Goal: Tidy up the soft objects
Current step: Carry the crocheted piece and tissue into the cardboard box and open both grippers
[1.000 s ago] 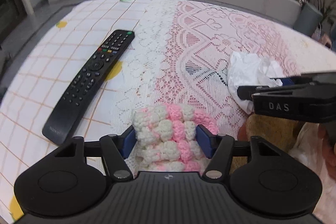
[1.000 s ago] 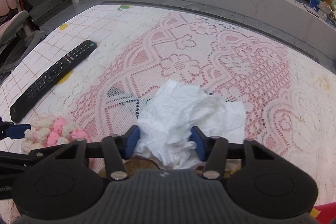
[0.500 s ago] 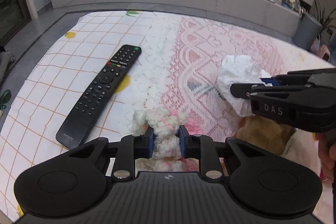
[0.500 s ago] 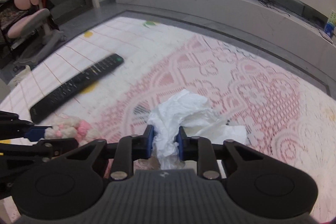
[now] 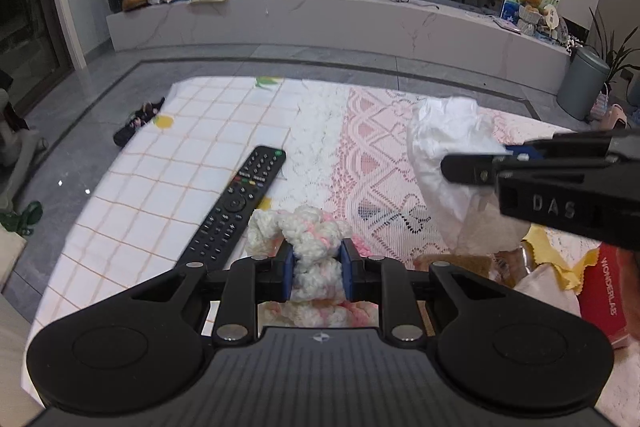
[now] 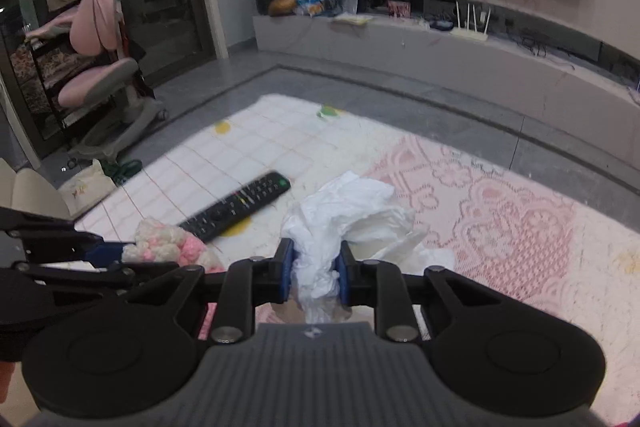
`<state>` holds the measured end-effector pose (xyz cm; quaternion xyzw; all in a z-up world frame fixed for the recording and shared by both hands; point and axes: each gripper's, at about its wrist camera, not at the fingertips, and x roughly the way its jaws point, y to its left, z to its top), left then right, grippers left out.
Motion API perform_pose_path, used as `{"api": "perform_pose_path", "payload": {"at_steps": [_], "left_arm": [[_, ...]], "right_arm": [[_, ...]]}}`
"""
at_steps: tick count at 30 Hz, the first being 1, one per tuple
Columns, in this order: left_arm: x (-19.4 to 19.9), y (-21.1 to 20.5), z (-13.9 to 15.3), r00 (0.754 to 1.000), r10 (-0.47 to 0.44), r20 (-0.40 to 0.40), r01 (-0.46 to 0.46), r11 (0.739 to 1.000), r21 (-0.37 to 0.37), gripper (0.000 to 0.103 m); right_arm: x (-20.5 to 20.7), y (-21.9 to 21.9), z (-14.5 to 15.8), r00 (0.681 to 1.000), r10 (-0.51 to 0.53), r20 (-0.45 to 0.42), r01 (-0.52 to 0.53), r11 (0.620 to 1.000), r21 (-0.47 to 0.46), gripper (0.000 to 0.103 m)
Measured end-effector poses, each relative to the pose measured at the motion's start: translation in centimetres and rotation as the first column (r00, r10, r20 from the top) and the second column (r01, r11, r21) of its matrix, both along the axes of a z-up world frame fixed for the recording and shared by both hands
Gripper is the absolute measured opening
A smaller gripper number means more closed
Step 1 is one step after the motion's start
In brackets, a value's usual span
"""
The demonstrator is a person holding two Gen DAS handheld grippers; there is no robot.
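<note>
Living room, TV wall and low console at the back, table (image 5: 168, 163) under a grid cloth with pink lace laid over its right part.

Left wrist view: left gripper (image 5: 316, 269) is pinched on the yarn piece (image 5: 310, 239), a white-pink crochet lump squeezed narrow between the blue pads (image 5: 289, 269). A second ago the jaws stood wide around it, low over the lace; half a second ago they were already shut. Now the view is tipped up, showing floor and console, and the yarn looks lifted, though its lower part hangs out of sight behind the gripper body. Remote (image 5: 236, 205) lies just left of it on the cloth, in the same spot. At right the right gripper (image 5: 472, 167) carries the bag (image 5: 448, 151) above the lace. Red pack (image 5: 612, 291) and yellow wrapper (image 5: 560, 255) sit at the right edge.

Right wrist view: right gripper (image 6: 314, 273) is clamped on the bag (image 6: 344, 219), crumpled white plastic, bunched thin between the pads; it was open around it a second ago. Bag top stands above the jaws, clear of the table. Left gripper's tip (image 6: 108, 251) with the yarn (image 6: 168, 243) is at lower left, near the remote (image 6: 240, 205).

Judgement: both grasps done, both soft items picked up at once; carry and drop-off remain. No bin for them is identifiable here.
</note>
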<state>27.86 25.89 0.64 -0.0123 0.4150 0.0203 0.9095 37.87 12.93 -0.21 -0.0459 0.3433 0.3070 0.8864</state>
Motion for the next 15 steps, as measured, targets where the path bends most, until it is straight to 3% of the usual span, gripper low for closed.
{"api": "perform_pose_path", "payload": {"at_steps": [9,15], "left_arm": [[-2.2,-0.6,3.3,0.999,-0.014,0.036,0.013,1.0,0.005,0.026],[-3.8,-1.9,4.6,0.999,-0.041,0.001,0.041,0.999,0.014,0.026]], "right_arm": [[-2.6,-0.7,5.0,0.995,0.005,0.099,-0.006,1.0,0.002,0.02],[-4.9,-1.2,6.0,0.998,0.034,0.059,-0.033,0.999,-0.021,0.02]]}}
